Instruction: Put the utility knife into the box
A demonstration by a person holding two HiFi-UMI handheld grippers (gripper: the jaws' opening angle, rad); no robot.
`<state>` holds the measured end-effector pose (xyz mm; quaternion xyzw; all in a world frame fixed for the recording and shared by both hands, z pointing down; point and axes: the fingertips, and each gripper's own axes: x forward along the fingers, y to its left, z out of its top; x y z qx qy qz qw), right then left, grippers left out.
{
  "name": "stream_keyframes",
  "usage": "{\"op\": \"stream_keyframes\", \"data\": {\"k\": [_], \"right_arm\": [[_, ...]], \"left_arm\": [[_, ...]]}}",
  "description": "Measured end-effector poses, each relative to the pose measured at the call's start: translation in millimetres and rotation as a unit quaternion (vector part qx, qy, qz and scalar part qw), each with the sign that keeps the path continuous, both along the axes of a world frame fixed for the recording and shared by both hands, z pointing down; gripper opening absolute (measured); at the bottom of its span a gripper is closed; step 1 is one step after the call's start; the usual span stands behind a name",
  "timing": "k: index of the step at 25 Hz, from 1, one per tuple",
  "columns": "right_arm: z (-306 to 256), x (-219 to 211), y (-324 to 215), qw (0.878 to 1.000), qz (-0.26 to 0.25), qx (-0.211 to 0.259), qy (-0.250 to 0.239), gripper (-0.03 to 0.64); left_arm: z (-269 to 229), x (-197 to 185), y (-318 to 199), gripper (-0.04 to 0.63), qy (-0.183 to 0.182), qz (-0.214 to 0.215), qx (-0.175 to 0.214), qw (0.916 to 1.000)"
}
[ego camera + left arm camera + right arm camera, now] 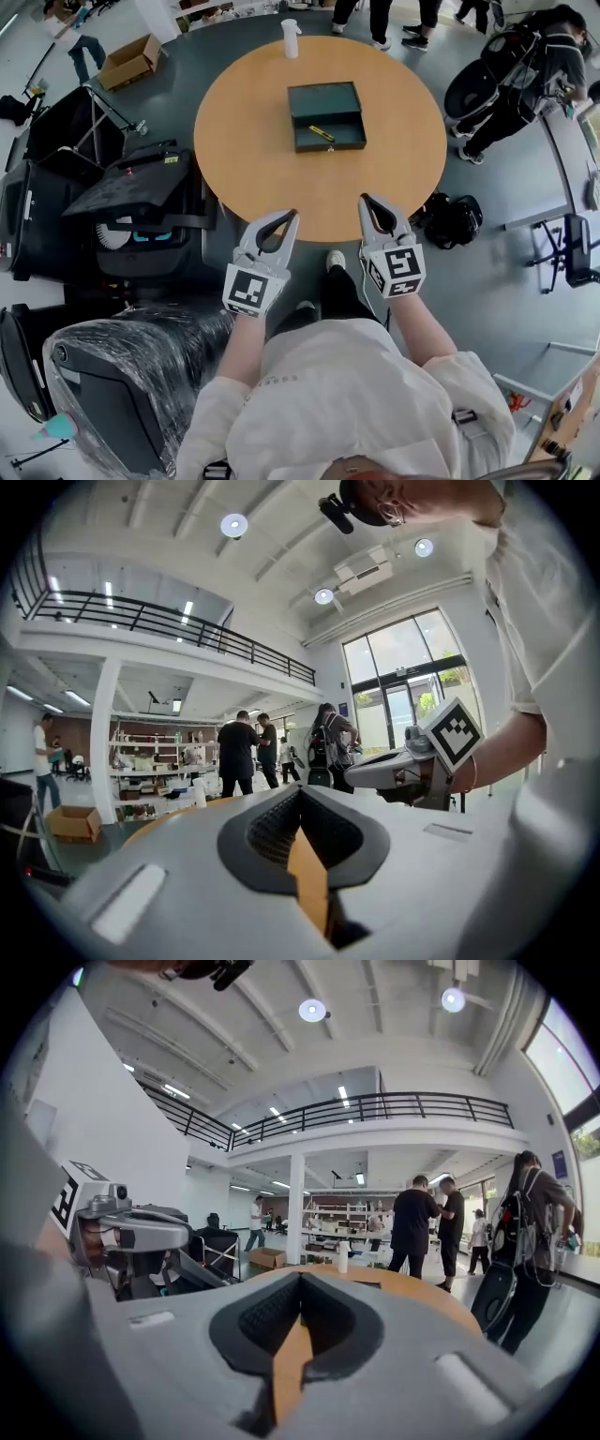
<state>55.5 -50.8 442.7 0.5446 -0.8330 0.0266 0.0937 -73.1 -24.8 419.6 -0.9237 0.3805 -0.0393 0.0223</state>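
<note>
A dark green box (pixel 329 144) stands open on the round wooden table (pixel 281 187), its lid tipped back. A yellow utility knife (pixel 322 134) lies inside the box. My left gripper (pixel 289 217) hovers at the table's near edge, shut and empty. My right gripper (pixel 367 202) hangs beside it, also shut with nothing between its jaws. Both point level across the room, well short of the box. In the left gripper view my left gripper (pixel 300 794) shows its jaws met, with the right gripper (pixel 412 761) alongside. The right gripper view shows my right gripper (pixel 300 1279) the same way.
A white bottle (pixel 291 37) stands at the table's far edge. Black cases (pixel 131 187) and a plastic-wrapped chair (pixel 122 375) crowd the left. A black backpack (pixel 455 220) lies on the floor at the right. A cardboard box (pixel 129 61) and several people stand beyond.
</note>
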Motion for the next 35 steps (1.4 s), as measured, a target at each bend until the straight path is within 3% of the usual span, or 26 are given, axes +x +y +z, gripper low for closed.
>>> {"op": "stream_keyframes", "data": {"k": [5,10,19,25,35], "right_arm": [[6.1,-9.9,43.7,1.000,0.001,-0.011,0.006,-0.008],[3.2,-5.3,66.4,1.000,-0.001,-0.007,0.016,-0.008],[-10.2,-5.3,71.9,0.999,-0.052,0.000,0.013,-0.008],[-20.0,2.7,77.7,0.997,-0.074,0.004,0.008,-0.009],[-24.0,12.2,76.4,0.997,-0.076,0.010,-0.001,-0.009]], "left_arm": [[9.3,-3.0,41.1,0.017,0.004,0.020,-0.011,0.9997],[-11.9,-11.4,57.0,0.017,0.064,-0.012,-0.009,0.9979],[-36.3,0.1,63.4,0.017,0.073,-0.050,0.005,0.9961],[-46.8,22.2,70.4,0.017,0.088,-0.045,0.011,0.9950],[-47.9,34.1,67.0,0.017,0.083,-0.045,0.011,0.9955]]}}
